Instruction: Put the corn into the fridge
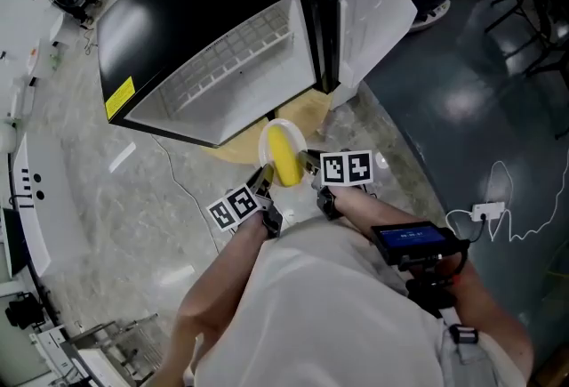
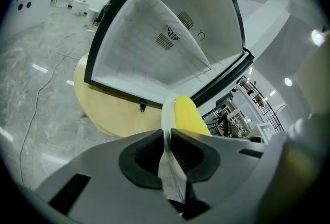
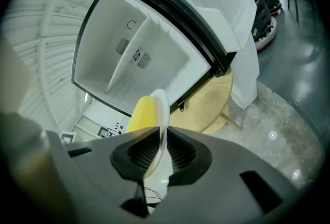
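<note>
Holding the corn (image 1: 284, 156) on a white plate (image 1: 269, 134), lifted just before the open fridge (image 1: 222, 65).
We see the left claw (image 2: 168, 138) and the right claw (image 3: 161, 138) each pinched narrow on the plate's rim, on opposite sides. Each gripper view shows the plate edge-on, half hiding the corn. The fridge covers most of the wooden tabletop (image 2: 103, 109).

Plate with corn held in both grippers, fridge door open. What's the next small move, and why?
Probably carry the plate forward, kept level, toward the fridge shelf. The left gripper and right gripper are each shut on the plate's rim, the corn lies on it, the door stands open, and the plate is not yet inside.
</note>
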